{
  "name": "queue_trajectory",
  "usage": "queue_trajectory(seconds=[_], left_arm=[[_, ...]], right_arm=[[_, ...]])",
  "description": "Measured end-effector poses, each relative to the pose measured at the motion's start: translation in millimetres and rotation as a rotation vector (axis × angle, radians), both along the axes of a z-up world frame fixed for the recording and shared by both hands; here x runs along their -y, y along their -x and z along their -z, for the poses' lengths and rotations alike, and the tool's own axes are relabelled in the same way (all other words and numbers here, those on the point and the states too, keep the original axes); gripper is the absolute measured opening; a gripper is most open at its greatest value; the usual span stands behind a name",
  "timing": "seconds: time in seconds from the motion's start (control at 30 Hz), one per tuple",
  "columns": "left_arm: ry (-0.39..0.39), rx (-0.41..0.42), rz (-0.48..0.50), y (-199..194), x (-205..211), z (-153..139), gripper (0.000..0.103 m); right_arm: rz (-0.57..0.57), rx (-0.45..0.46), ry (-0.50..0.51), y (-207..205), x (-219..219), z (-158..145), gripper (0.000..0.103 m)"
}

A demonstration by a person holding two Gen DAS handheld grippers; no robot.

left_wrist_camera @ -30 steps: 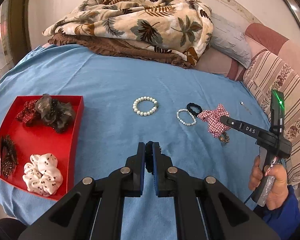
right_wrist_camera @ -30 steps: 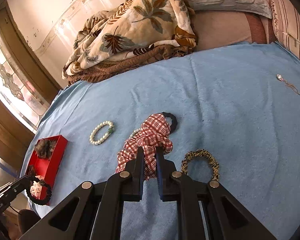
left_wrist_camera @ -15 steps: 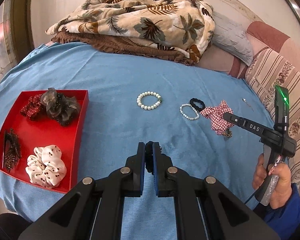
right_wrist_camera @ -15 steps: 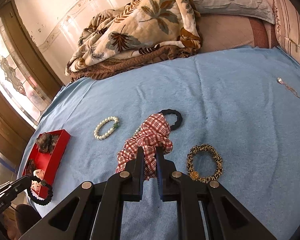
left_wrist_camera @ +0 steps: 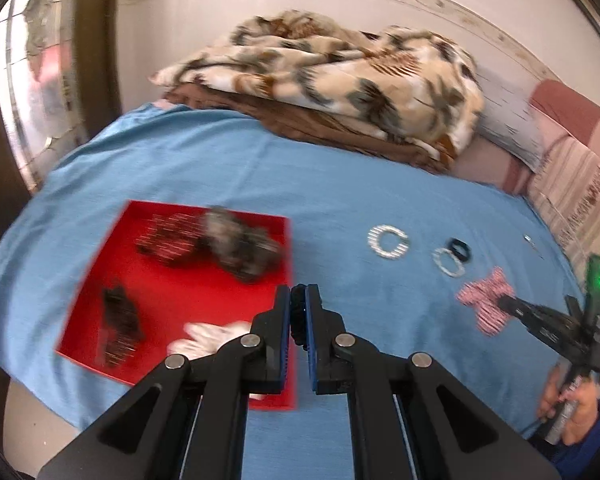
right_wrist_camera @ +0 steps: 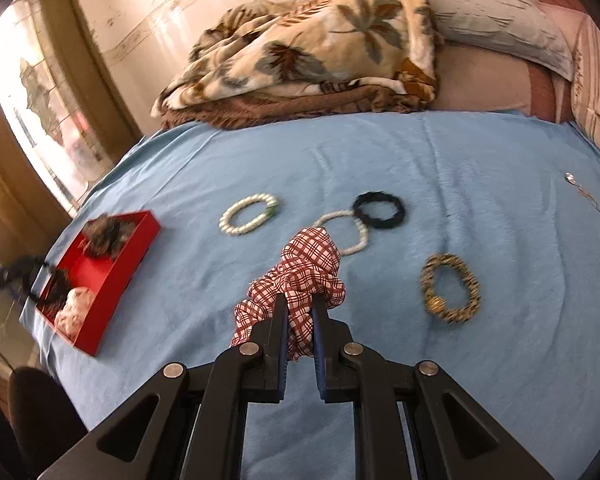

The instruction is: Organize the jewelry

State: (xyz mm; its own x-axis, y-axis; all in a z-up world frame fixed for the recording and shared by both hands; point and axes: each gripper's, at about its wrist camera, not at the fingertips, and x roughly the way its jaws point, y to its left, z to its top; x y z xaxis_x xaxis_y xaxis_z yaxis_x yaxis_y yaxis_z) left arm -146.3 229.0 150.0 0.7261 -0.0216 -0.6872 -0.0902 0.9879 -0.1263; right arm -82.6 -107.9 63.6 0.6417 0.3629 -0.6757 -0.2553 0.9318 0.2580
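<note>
My left gripper (left_wrist_camera: pixel 298 294) is shut on a black hair tie (left_wrist_camera: pixel 299 316) and holds it above the right edge of the red tray (left_wrist_camera: pixel 112 240). The tray holds a dark scrunchie (left_wrist_camera: pixel 240 240), a white scrunchie (left_wrist_camera: pixel 208 338) and dark clips. My right gripper (right_wrist_camera: pixel 299 306) is shut on a red plaid scrunchie (right_wrist_camera: pixel 304 272) lifted over the blue cloth. On the cloth lie a pearl bracelet (right_wrist_camera: pixel 248 214), a second pearl bracelet (right_wrist_camera: pixel 358 232), a black hair tie (right_wrist_camera: pixel 380 210) and a leopard-print scrunchie (right_wrist_camera: pixel 450 288).
The red tray (right_wrist_camera: pixel 112 264) sits at the bed's left edge. A folded leaf-print blanket (right_wrist_camera: pixel 312 52) and a pillow (right_wrist_camera: pixel 500 20) lie at the back. A small silver pendant (right_wrist_camera: pixel 580 188) lies far right. A striped cushion (left_wrist_camera: pixel 580 200) borders the right side.
My left gripper has swung left with the black hair tie, from over the cloth to over the tray's right edge. My right gripper has lifted the plaid scrunchie, uncovering the second pearl bracelet.
</note>
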Motion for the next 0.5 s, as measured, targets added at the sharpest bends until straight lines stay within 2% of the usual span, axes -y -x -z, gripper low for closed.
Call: queue_trajectory(seconds=[0.2,0.3,0.5], left_arm=[[0.029,-0.022,-0.073,-13.7,-58.4,9.0,0.007],[0.065,-0.037,-0.11,-25.5,-87.7,17.4,0.007],[0.086,-0.078,-0.178,-40.6,-129.4,36.2,0.007]], right_arm=[[-0.069,0.032,-0.016,12.9,-37.3,-23.4,0.012],[-0.122,0.027,-0.028,12.4,-64.2,-33.0,0.012],[-0.213,-0.006,-0.072,2.3,-120.7,-42.2,0.012]])
